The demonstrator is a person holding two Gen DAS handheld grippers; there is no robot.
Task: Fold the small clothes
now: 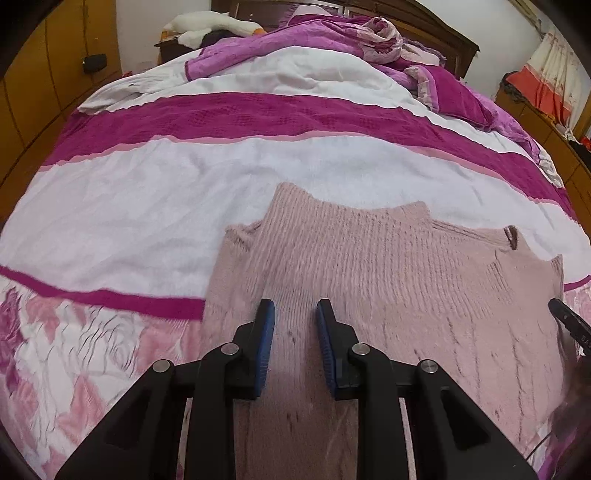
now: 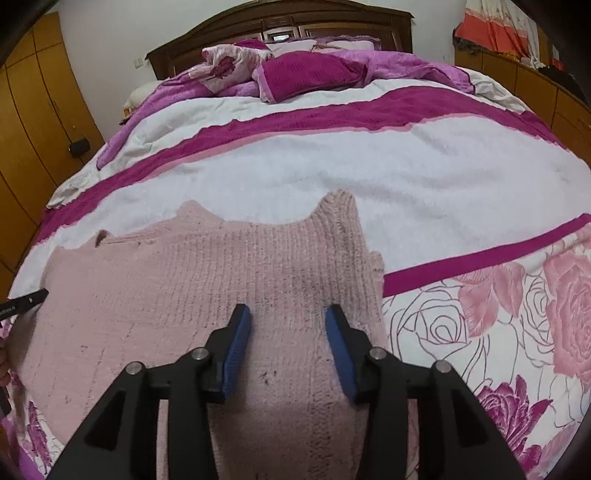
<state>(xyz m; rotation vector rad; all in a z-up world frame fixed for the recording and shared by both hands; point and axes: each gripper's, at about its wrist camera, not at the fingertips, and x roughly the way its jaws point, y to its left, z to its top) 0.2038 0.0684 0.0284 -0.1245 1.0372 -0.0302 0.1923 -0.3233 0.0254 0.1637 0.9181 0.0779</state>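
A pale pink knitted sweater [image 1: 388, 273] lies spread flat on the bed, its neckline and shoulders pointing away from me; it also shows in the right wrist view [image 2: 207, 284]. My left gripper [image 1: 295, 308] is open and empty, hovering over the sweater's left part. My right gripper [image 2: 288, 314] is open and empty over the sweater's right part. The right gripper's tip shows at the right edge of the left wrist view [image 1: 569, 319]. The left gripper's tip shows at the left edge of the right wrist view [image 2: 29, 300].
The bed has a white, magenta-striped and rose-printed cover [image 1: 147, 221]. Crumpled purple bedding and pillows [image 2: 310, 70] lie by the dark wooden headboard [image 2: 280, 22]. Wooden wardrobes [image 2: 33, 122] stand to the left, a low wooden cabinet [image 1: 554, 129] to the right.
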